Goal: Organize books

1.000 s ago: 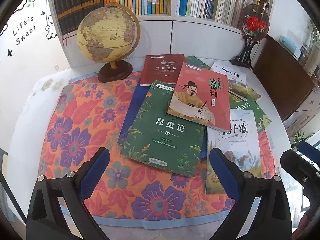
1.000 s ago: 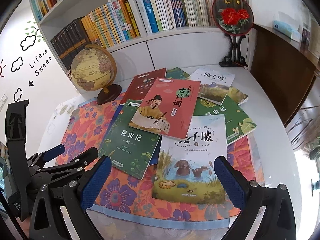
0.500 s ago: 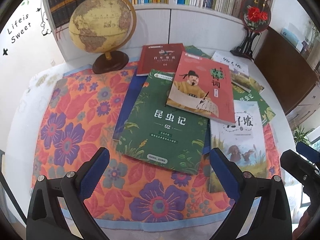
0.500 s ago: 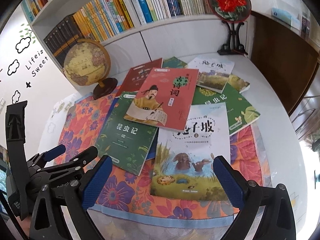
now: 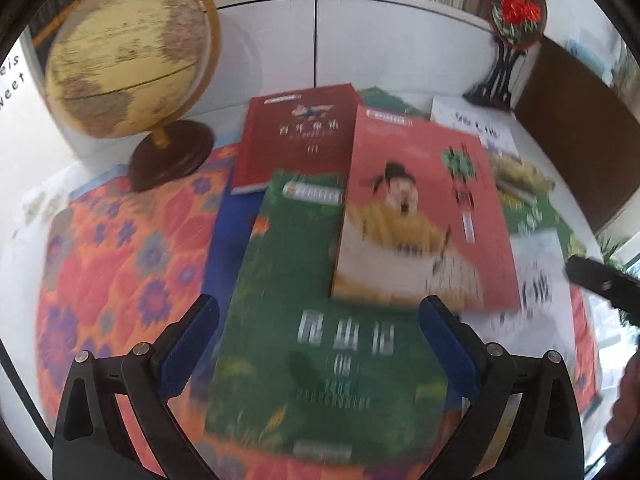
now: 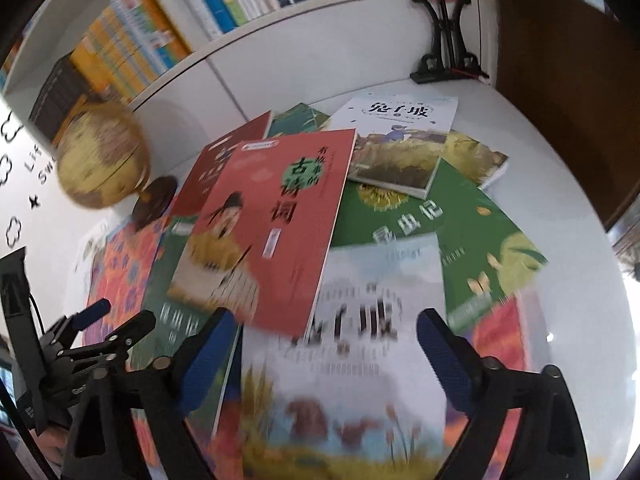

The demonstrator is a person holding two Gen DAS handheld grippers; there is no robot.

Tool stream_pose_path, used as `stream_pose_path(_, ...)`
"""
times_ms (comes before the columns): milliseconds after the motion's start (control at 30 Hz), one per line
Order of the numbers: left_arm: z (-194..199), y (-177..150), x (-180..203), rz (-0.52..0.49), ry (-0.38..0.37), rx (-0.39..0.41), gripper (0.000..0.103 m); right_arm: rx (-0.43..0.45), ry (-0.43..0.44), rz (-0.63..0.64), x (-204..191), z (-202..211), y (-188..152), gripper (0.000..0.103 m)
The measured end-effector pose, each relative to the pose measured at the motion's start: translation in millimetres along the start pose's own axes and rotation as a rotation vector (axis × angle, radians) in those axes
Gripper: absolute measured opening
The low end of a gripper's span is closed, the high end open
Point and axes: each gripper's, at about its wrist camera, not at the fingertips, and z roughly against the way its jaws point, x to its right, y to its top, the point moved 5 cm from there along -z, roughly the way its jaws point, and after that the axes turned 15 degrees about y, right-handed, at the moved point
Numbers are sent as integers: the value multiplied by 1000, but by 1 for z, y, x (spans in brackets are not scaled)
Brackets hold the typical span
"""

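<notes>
Step in hand: both tools close in on the scattered books; judged from the framing, each is lining up on the book under it.
Left hand-held gripper [image 5: 318, 328]: jaws apart, empty, straddling the green insect book [image 5: 320, 320], which lies at the 6 o'clock end of the pile.
Right hand-held gripper [image 6: 324, 340]: jaws apart though they have just been narrowing; nothing pinched, with the white duck-cover book [image 6: 352, 360] framed between them.
How to do it well: go for a free edge, slide one finger under, and lift the top book first.
In the way: the red poetry book [image 6: 272, 232] overlaps both lower books at 12 o'clock, so pulling either could drag it.
Other books: a dark red book [image 5: 296, 136] and a second green book [image 6: 460, 232] lie further back.
Around: a globe [image 5: 128, 52] at 10 o'clock, a flower ornament [image 5: 516, 8] at 1 o'clock, shelved books behind.
Surface: floral cloth [image 5: 112, 248] on the white bench [image 6: 580, 340].
</notes>
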Motion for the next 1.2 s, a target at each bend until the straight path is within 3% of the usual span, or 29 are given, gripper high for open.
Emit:
stream_pose_path(167,-28,23,12,23,-50,-17,98,-39,-3,-62,12,-38,16,82)
stream_pose_path(300,-46,21,30,-5,-85,-83,77,-80,2,-59,10,-55,13,81)
stream_pose_path(467,-31,6,58,-124,-125,-64,69,-139,98,-43,-3,-61,1,67)
stream_pose_path(600,-19,0,68,-190,-73,-16,70,-156,91,-18,-6,-60,-9,62)
stream_pose_path(700,-23,10,50,-132,-25,-7,70,-105,79,-76,8,-51,-1,62)
stream_pose_path(833,-37,21,47,-56,-163,-82,70,-47,122,-152,25,-51,17,61)
stream_pose_path(867,-41,20,51,-66,-167,-96,70,-51,136,-155,24,-55,21,60)
stream_pose_path(933,-38,17,63,-111,-150,-68,70,-79,155,-151,19,-64,24,46)
stream_pose_path(1067,-31,8,71,-152,-127,-72,72,-117,110,-89,9,-66,19,46)
stream_pose_path(1200,-18,-10,62,-156,-162,-102,72,-183,163,-112,11,-55,-7,46)
